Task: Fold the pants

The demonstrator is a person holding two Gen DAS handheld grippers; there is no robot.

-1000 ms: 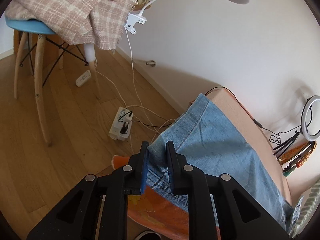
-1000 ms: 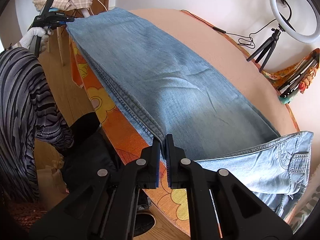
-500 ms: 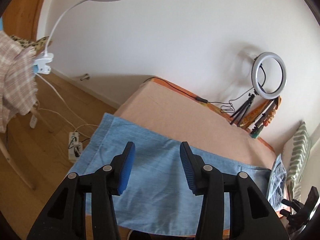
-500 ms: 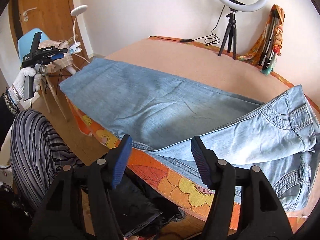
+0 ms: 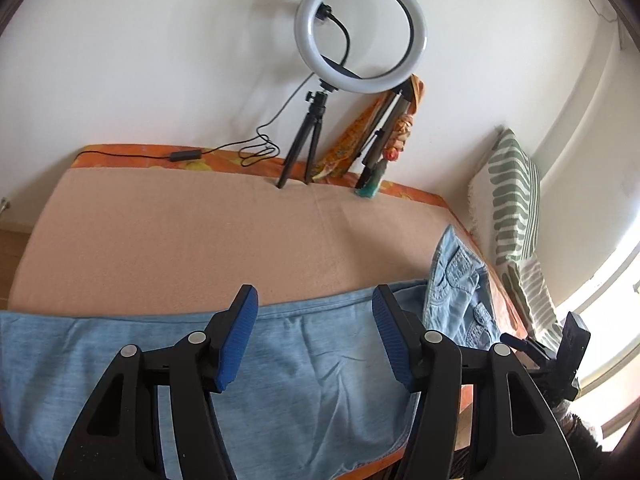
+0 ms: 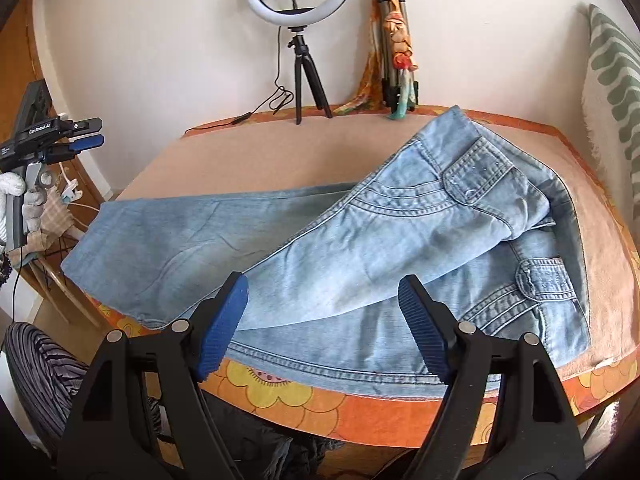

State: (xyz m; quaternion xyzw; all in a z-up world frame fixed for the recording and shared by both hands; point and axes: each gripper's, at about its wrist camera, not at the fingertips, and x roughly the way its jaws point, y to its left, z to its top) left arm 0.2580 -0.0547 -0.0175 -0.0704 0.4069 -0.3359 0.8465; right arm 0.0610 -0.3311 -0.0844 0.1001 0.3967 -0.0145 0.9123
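Observation:
Light blue jeans (image 6: 360,248) lie on the peach-covered table (image 6: 260,160), legs stacked and running left, waist and pockets bunched at the right. In the left wrist view the leg (image 5: 300,380) lies flat below my left gripper (image 5: 316,336), which is open, empty and held above the cloth. My right gripper (image 6: 322,320) is open and empty above the near edge of the jeans by the thigh. The left gripper also shows in the right wrist view (image 6: 86,136), held up beyond the table's left end.
A ring light on a tripod (image 6: 298,40) and a folded stand with orange cloth (image 6: 394,60) stand at the table's far edge by the wall. A striped cushion (image 5: 512,200) is at the right. The orange flowered cloth (image 6: 320,404) hangs over the near edge.
Both grippers were shut on the jeans' edge a second ago. They have let go, opened wide and lifted back. The left one has swung right to face the table.

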